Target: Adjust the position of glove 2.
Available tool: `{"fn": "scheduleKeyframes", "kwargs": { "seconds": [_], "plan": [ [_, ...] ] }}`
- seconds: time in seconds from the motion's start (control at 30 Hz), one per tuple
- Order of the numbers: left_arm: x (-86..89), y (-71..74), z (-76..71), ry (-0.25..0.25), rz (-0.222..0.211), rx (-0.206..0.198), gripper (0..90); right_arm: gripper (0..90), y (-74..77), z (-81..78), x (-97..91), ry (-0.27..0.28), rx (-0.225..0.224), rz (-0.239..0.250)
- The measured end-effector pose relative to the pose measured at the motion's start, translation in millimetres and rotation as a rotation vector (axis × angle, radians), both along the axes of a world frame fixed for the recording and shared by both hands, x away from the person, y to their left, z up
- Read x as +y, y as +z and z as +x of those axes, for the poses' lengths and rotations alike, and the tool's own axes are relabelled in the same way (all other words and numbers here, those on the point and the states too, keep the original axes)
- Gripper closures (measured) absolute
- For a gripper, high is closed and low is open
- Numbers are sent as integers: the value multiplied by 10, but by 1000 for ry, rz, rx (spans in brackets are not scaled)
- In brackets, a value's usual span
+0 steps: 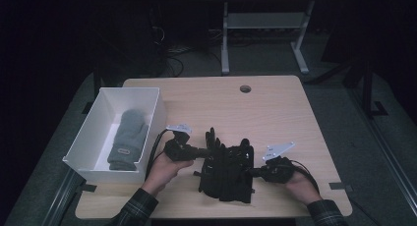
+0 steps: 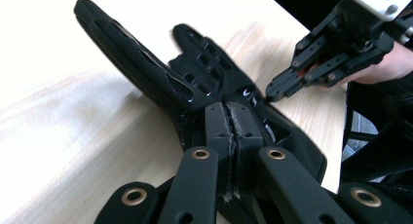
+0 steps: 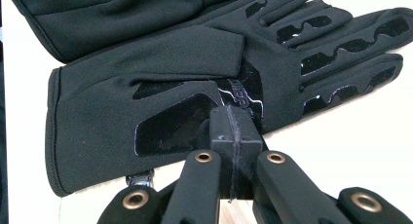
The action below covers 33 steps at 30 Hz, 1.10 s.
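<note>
The white box [image 1: 147, 96] serves as the reference landmark. A grey mitten [image 1: 128, 137] already lies inside it. A pair of black gloves [image 1: 227, 169] lies on the wooden table [image 1: 275, 108], just right of the box, between the two grippers.

Judged progress: one item is stowed; the black gloves remain to be moved into the box.

The left gripper [image 1: 202, 151], nearest the box, has its jaws clenched; the left gripper view places them on the glove [image 2: 195, 73] with fabric raised above them, so a pinch is probable. The right gripper [image 1: 251, 172], on the far side of the gloves from the box, is also clenched. The right gripper view reveals the glossy palm print [image 3: 175, 121] and its jaws pinching the glove edge, details the high view cannot resolve.
</note>
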<state>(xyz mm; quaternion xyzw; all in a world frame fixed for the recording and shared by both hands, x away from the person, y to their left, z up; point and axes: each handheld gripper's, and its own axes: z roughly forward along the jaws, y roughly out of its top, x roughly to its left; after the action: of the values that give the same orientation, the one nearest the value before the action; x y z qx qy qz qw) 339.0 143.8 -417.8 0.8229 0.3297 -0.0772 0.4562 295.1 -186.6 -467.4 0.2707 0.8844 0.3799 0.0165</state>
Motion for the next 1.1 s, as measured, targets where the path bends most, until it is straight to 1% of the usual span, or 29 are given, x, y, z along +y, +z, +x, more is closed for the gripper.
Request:
{"fn": "scheduleKeyframes", "kwargs": {
  "seconds": [0.07, 0.1, 0.13, 0.23, 0.27, 0.3, 0.33, 0.37, 0.4, 0.43, 0.47, 0.5, 0.57, 0.6, 0.63, 0.7, 0.73, 0.77, 0.8, 0.87, 0.93, 1.0, 1.1],
  "plan": [
    [-22, 27, 3, 0, -10, -2, 883, 900, 3, 9, 49, 1, 1, -3],
    [-31, 39, 6, -3, -7, -5, 883, 900, 4, 17, 83, 3, 0, -1],
    [-42, 44, 10, -7, -10, -9, 883, 900, 0, 28, 107, 11, -6, -1],
    [-75, 46, 14, -13, -11, -5, 883, 900, 0, 44, 179, 19, -3, 3],
    [-92, 44, 18, -16, -14, -4, 883, 900, -1, 52, 193, 22, -8, -3],
    [-105, 40, 22, -21, -13, -9, 883, 900, 3, 54, 226, 22, -1, 4],
    [-123, 38, 23, -24, -12, -6, 883, 900, 6, 59, 249, 24, 0, 2],
    [-141, 33, 26, -29, -11, -5, 883, 900, 5, 69, 269, 32, -8, 1],
    [-158, 30, 25, -31, -12, -1, 883, 900, 6, 69, 292, 33, -5, 6],
    [-184, 24, 25, -37, -7, 0, 883, 900, 6, 72, 308, 34, -4, 8],
    [-208, 17, 24, -41, -6, 2, 883, 900, 1, 79, 331, 42, -13, 6],
    [-227, 10, 24, -47, -4, 2, 883, 900, 3, 75, 352, 40, -5, 10],
    [-259, 0, 22, -51, 3, 3, 883, 900, 9, 77, 389, 43, -8, 4],
    [-270, -8, 30, -65, 15, -2, 883, 900, 6, 81, 401, 47, -13, 6],
    [-289, -17, 24, -60, 11, 5, 883, 900, 7, 81, 423, 48, -10, 7],
    [-310, -35, 33, -69, 24, 3, 883, 900, 4, 92, 453, 58, -17, 3],
    [-330, -47, 29, -62, 21, 11, 883, 900, 6, 89, 472, 54, -12, 8],
    [-346, -60, 35, -64, 25, 10, 883, 900, 4, 96, 484, 61, -20, 4],
    [-364, -72, 39, -64, 26, 14, 883, 900, 7, 92, 500, 59, -15, 7],
    [-409, -101, 42, -67, 34, 20, 882, 900, 6, 99, 516, 64, -21, 5],
    [-450, -129, 46, -72, 39, 21, 883, 900, 7, 101, 528, 62, -18, 4],
    [-485, -150, 46, -73, 39, 26, 883, 900, 2, 110, 528, 64, -29, -4],
    [-536, -190, 59, -74, 43, 29, 883, 900, 2, 108, 534, 57, -21, 2]
  ]
}}
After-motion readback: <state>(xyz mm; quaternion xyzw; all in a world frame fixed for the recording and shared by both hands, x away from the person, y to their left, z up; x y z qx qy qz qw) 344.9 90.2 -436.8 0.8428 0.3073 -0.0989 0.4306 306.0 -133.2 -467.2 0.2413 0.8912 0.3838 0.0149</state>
